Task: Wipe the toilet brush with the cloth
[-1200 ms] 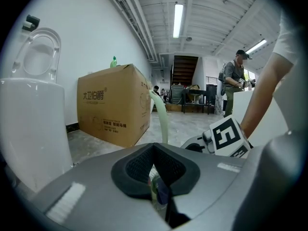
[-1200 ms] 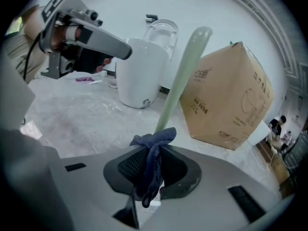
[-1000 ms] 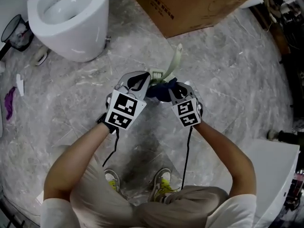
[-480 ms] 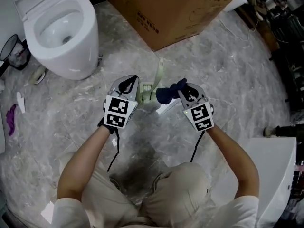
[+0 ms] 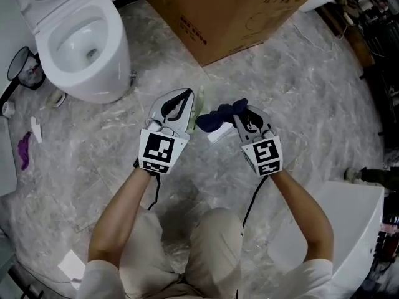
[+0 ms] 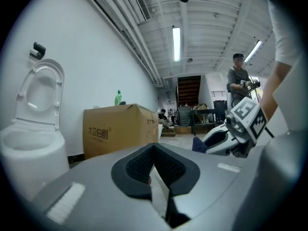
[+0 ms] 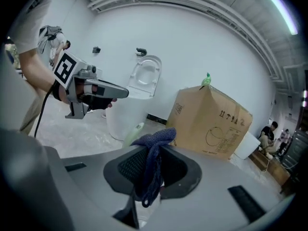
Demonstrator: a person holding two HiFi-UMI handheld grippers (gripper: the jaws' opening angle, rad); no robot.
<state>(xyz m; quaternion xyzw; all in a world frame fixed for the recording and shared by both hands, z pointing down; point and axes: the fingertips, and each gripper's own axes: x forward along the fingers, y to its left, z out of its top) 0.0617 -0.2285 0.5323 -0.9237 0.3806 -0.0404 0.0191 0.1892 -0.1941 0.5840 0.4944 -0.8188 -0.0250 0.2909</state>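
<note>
A dark blue cloth (image 5: 217, 118) hangs bunched from my right gripper (image 5: 240, 113), whose jaws are shut on it; in the right gripper view the cloth (image 7: 153, 170) drapes down between the black pads. My left gripper (image 5: 186, 95) is held level to the left of it, its jaws closed together with nothing seen in them (image 6: 153, 147). The toilet brush's pale green handle (image 5: 199, 99) stands below and between the two grippers, over a white base (image 5: 218, 134) on the floor. Neither gripper touches the handle (image 7: 132, 134). The cloth's tip (image 6: 198, 143) also shows in the left gripper view.
A white toilet (image 5: 81, 42) with its lid up stands at the far left, and a large cardboard box (image 5: 230, 11) lies ahead. A white bin (image 5: 349, 229) is at the right, small litter (image 5: 24, 149) at the left. A person (image 6: 239, 83) stands far back.
Both grippers have risen off the floor and drawn slightly apart. The cloth has come up with the right gripper, away from the brush, which stays low on the floor.
</note>
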